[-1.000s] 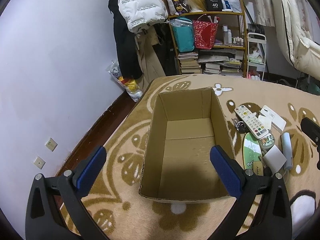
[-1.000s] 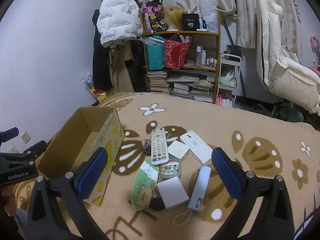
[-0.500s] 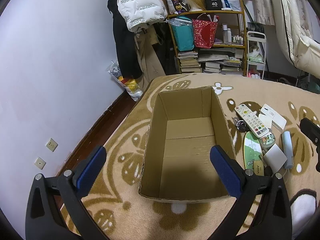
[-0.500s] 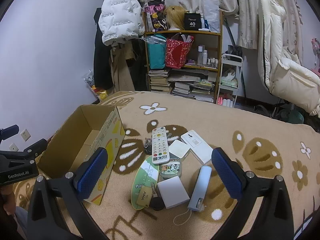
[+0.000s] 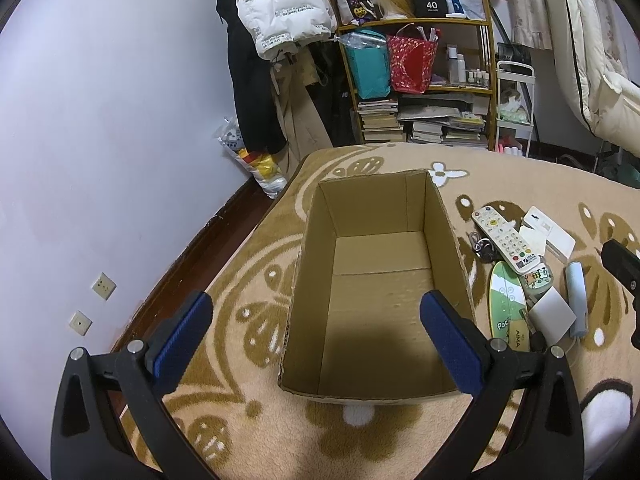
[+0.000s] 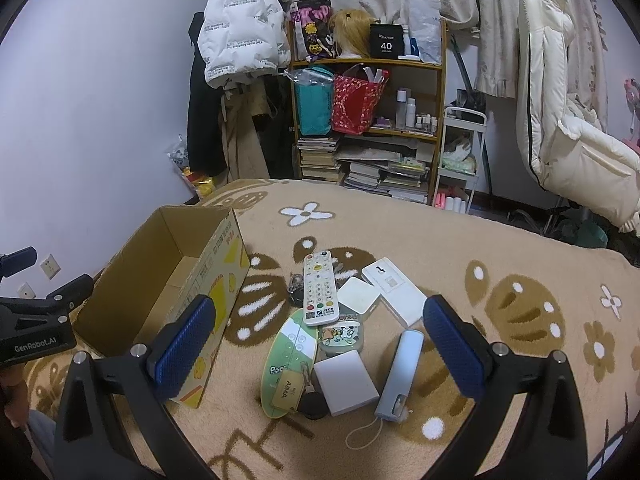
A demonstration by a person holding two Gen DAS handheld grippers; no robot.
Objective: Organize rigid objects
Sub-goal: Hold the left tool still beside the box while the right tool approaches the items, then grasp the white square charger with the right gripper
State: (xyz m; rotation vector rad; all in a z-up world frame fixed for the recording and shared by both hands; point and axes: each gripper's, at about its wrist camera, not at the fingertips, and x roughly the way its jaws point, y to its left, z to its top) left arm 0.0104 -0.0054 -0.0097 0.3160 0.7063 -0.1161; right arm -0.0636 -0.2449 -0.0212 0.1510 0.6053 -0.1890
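Hovering, both tongs apart/empty: left gripper [image 5: 312, 320] over box [image 5: 380, 280] | right gripper [image 6: 320, 336] nr remote [image 6: 318, 288] | tip: pinch remote's long edges.

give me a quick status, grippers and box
Left gripper open over the cardboard box, holding nothing. Right gripper open above the remote pile. Box empty, nothing blocking.
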